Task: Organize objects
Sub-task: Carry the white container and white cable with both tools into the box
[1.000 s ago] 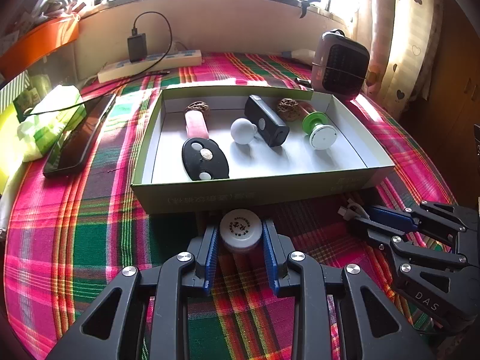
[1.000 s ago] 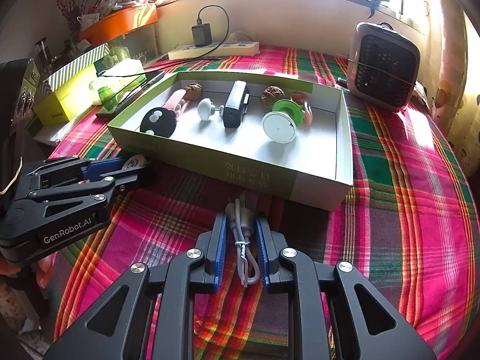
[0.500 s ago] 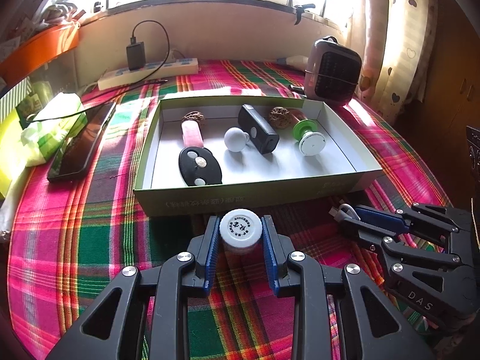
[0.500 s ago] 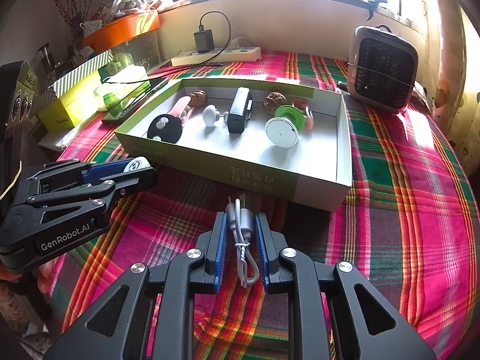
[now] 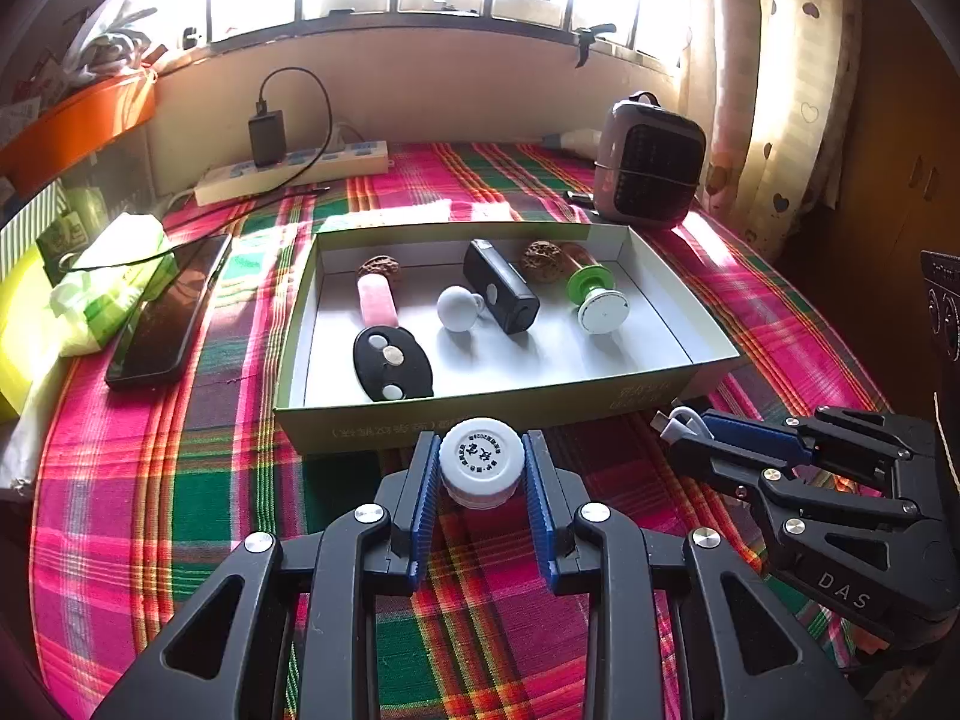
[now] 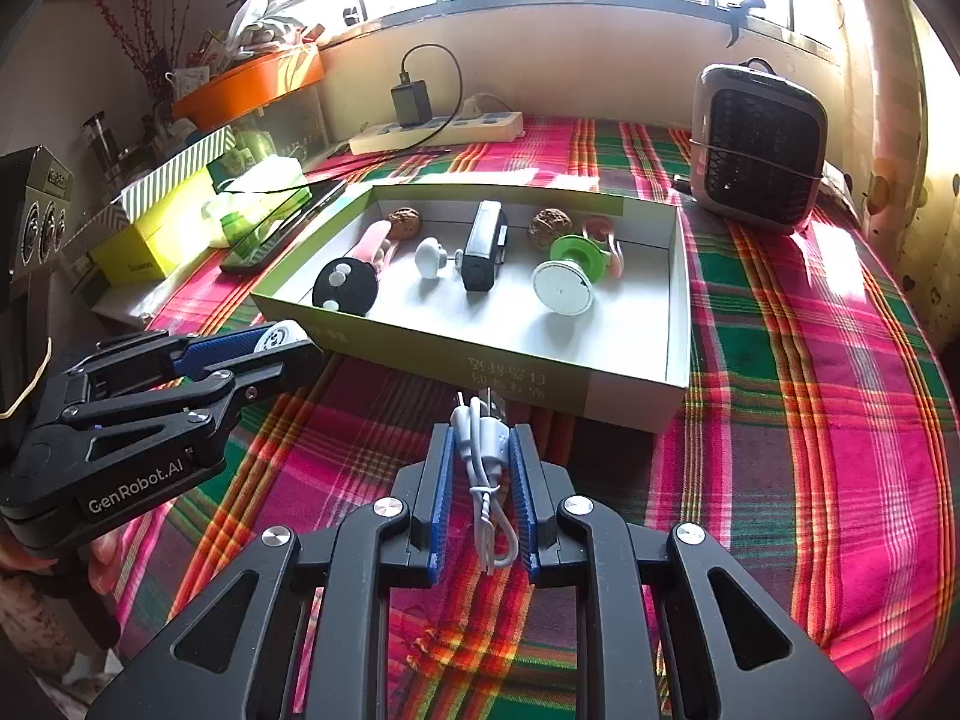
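Carry step in hand: left hand-held gripper [image 5: 481, 468] clamped on jar [image 5: 481, 461], right hand-held gripper [image 6: 480, 450] clamped on cable [image 6: 482, 450], both just short of box [image 5: 480, 414]; next, likely lift over near wall, release inside.

1. Woven plaid cloth [image 5: 180, 480] over the table, matt.
2. Cardboard box [image 5: 480, 414], smooth white inside.
3. Glossy black phone [image 5: 168, 318].
4. Smooth white plastic bottle cap [image 5: 480, 456].
5. Matt black plastic left hand-held gripper [image 5: 480, 480], ribbed blue pads [image 5: 427, 498], shiny metal screws.
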The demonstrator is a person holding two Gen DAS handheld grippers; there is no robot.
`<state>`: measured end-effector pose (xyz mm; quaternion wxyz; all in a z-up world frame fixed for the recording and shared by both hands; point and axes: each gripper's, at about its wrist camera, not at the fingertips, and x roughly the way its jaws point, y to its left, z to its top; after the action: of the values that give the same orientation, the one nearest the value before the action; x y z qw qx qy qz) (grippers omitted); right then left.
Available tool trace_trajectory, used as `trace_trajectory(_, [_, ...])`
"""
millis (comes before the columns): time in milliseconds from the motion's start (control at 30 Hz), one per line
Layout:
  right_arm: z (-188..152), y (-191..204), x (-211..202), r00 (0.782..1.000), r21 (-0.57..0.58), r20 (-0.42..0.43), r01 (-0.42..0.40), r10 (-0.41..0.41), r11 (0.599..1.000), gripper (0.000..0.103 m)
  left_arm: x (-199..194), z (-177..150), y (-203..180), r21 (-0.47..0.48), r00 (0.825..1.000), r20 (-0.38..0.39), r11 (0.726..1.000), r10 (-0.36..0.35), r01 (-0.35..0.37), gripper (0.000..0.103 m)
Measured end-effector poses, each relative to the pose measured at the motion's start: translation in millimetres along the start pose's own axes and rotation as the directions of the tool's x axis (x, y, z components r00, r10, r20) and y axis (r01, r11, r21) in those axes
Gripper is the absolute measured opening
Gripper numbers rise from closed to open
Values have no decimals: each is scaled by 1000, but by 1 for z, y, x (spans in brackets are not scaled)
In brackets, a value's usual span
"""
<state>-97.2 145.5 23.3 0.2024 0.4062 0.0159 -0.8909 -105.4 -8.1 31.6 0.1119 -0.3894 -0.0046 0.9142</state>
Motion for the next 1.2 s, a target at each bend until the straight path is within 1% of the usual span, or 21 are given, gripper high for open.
trace_trajectory(367, [15, -7, -8, 1000, 19, 30, -7, 6, 1000, 20, -4, 10, -5, 21, 1000, 21, 1000, -9, 9, 25])
trace_trajectory(567, [24, -15, -8, 999, 36, 43, 3, -4, 999, 20, -2, 19, -8, 29, 999, 31, 999, -17, 16, 25])
trace_trajectory(833, [38, -28, -5, 998, 68, 53, 35, -39, 997, 20, 5, 28, -8, 25, 999, 30, 999, -28, 27, 25])
trace_trajectory(1200, [60, -47, 13, 995, 117, 46, 84, -90, 989, 20, 24, 35, -6, 21, 1000, 7, 1000, -20, 20, 25])
